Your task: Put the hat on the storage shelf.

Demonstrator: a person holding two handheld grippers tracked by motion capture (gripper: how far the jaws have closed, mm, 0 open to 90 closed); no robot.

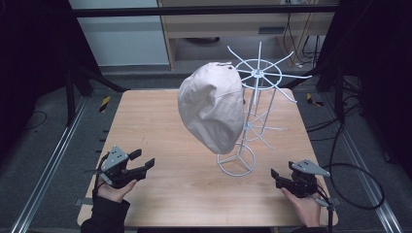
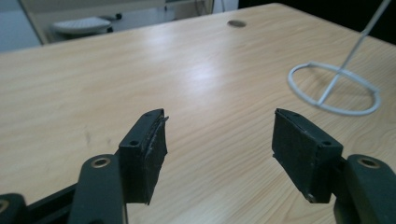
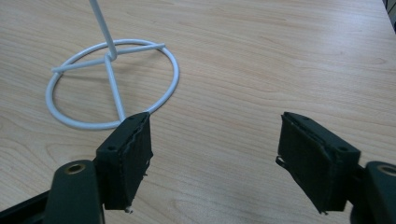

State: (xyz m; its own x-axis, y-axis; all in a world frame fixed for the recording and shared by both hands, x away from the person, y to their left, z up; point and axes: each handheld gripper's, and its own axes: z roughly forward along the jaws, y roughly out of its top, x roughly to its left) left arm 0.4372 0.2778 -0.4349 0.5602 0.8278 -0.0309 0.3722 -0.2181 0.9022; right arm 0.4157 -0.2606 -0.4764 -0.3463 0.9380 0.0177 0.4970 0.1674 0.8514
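The beige cap [image 1: 212, 108] is hung on the white wire stand [image 1: 252, 104]. Left gripper [image 1: 142, 163] and right gripper [image 1: 277, 176] are held wide open, empty, either side of the stand's base.

One cap, one rack, two grippers on one table.
One beige cap [image 1: 212, 107] hanging on one white wire rack [image 1: 252, 97]; two black grippers, left [image 1: 144, 165] and right [image 1: 275, 175], each with two jaws, held by two hands over one wooden table [image 1: 184, 184].
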